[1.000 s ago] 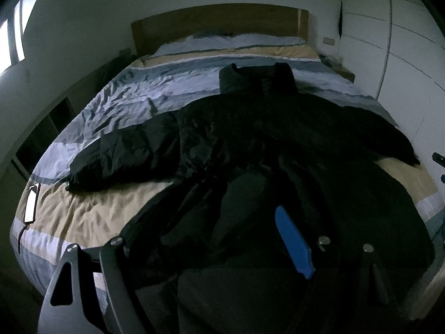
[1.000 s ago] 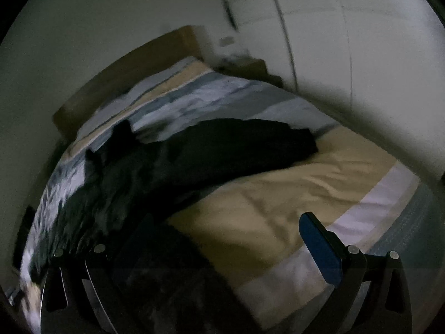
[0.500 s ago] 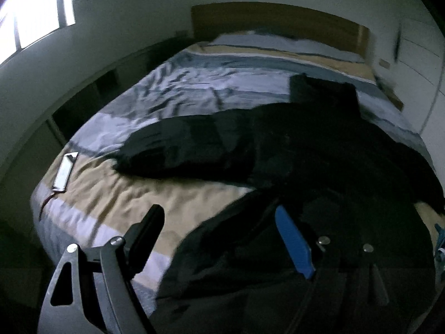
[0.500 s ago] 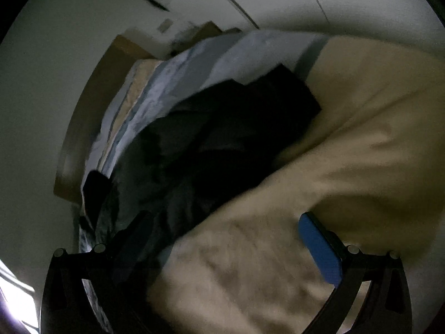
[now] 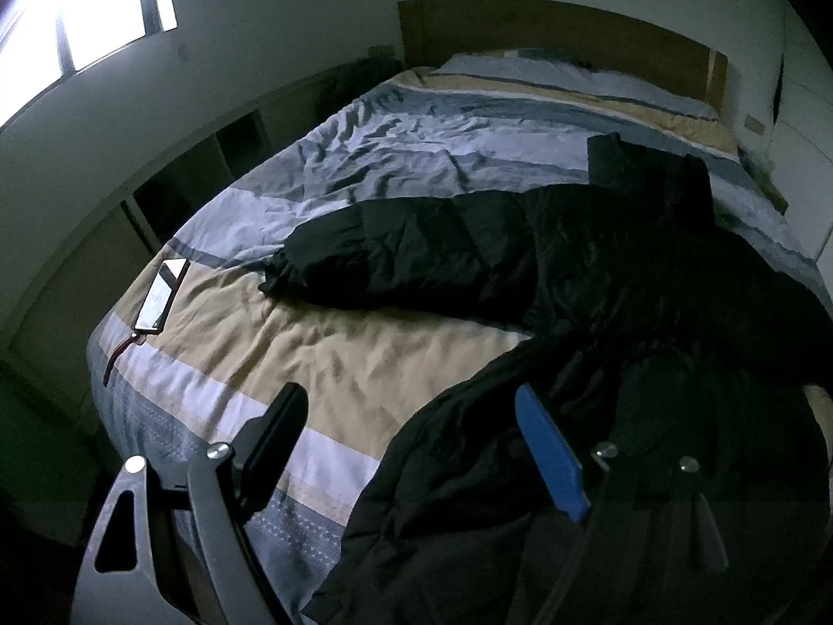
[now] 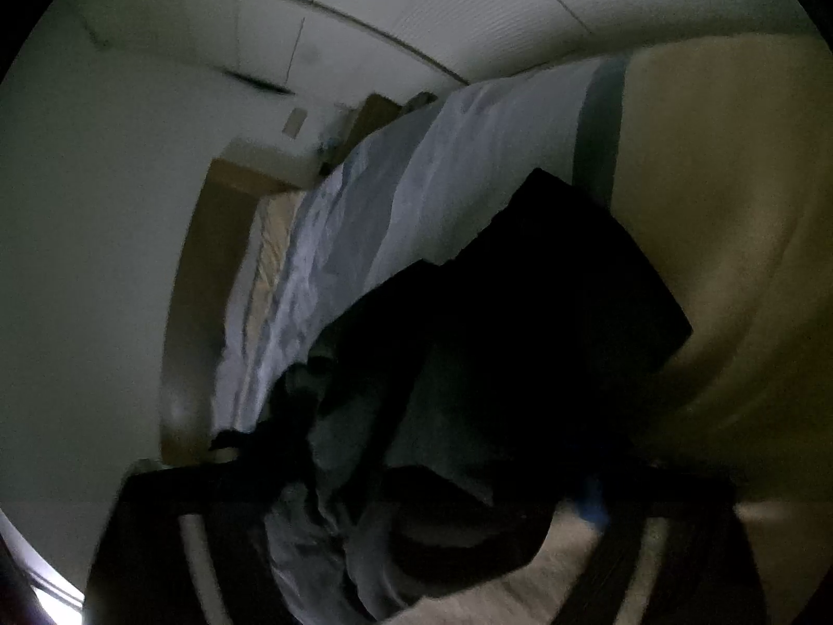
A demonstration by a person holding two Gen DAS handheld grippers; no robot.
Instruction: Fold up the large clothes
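A large black puffer jacket (image 5: 598, 271) lies spread on the striped duvet (image 5: 338, 354), one sleeve (image 5: 385, 255) stretched out to the left. My left gripper (image 5: 411, 442) hangs open over the jacket's near left hem; its blue pad (image 5: 546, 453) is above the fabric and its black finger (image 5: 276, 432) above bare duvet. The right wrist view is dark, rolled and blurred. There the jacket (image 6: 520, 312) fills the middle. My right gripper (image 6: 416, 500) is closing with a bunch of jacket fabric between its jaws, and only a bit of its blue pad (image 6: 593, 505) shows.
A phone (image 5: 161, 294) with a strap lies near the duvet's left edge. Low open shelves (image 5: 208, 156) run along the left wall under a bright window (image 5: 88, 5). A wooden headboard (image 5: 546, 31) stands at the far end, with white wardrobe doors (image 6: 416, 5) to the right.
My left gripper has swung left, from over the jacket's middle to its left hem. My right gripper has rolled and dropped to the jacket, and its jaws have narrowed around fabric.
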